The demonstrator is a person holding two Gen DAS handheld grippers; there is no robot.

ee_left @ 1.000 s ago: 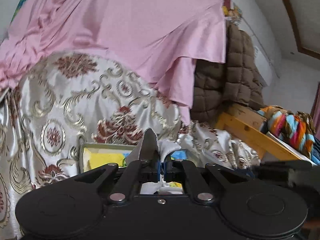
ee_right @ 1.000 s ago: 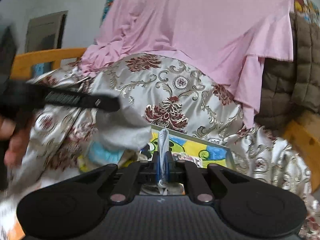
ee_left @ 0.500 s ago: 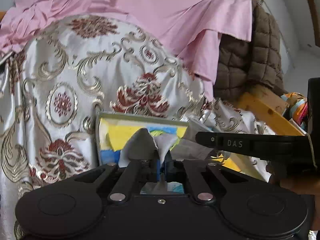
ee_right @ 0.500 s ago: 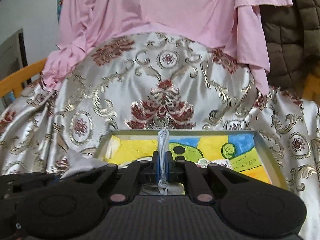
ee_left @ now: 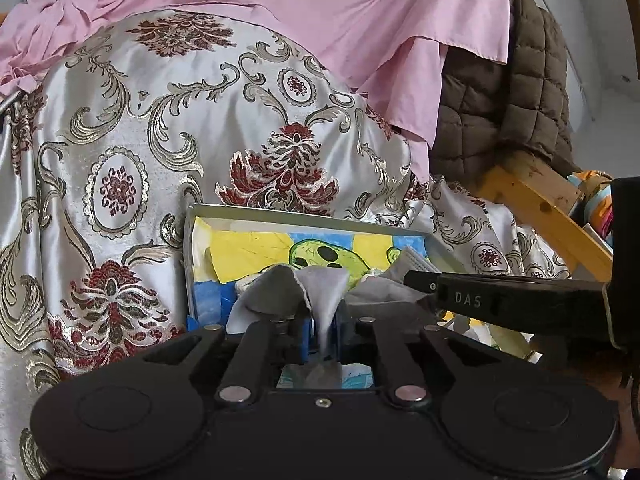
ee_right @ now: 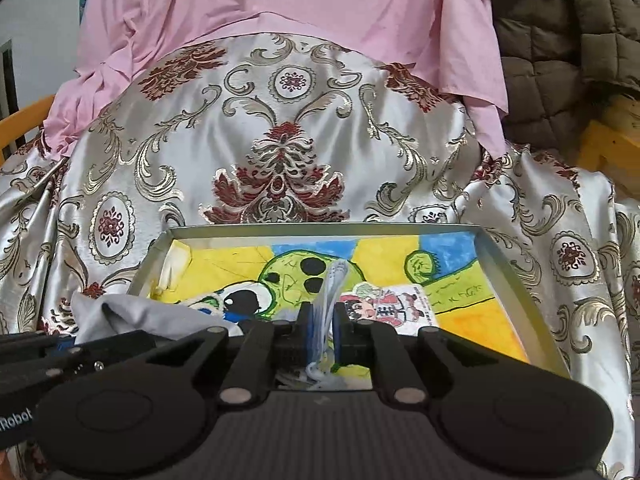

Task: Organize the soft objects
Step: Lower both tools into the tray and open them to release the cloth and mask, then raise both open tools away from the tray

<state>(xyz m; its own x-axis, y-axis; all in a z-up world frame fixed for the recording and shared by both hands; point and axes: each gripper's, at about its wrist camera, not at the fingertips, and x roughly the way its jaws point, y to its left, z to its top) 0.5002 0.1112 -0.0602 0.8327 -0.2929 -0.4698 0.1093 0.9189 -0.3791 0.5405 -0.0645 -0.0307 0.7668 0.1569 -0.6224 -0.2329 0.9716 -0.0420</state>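
Your left gripper is beginning to part its jaws, with a fold of the grey cloth standing up between the blue pads, which look to be still touching it; the rest of the cloth bunches to the left of the fingers and trails off to their right. Your right gripper keeps a narrow grip, its pads nipping a thin white edge (most likely the same cloth's hem, though I cannot tell for sure). More grey cloth lies to the left of those fingers. Ahead of and under both pairs of fingers sits the shallow tray, lined with a painted picture, resting on the patterned satin cover.
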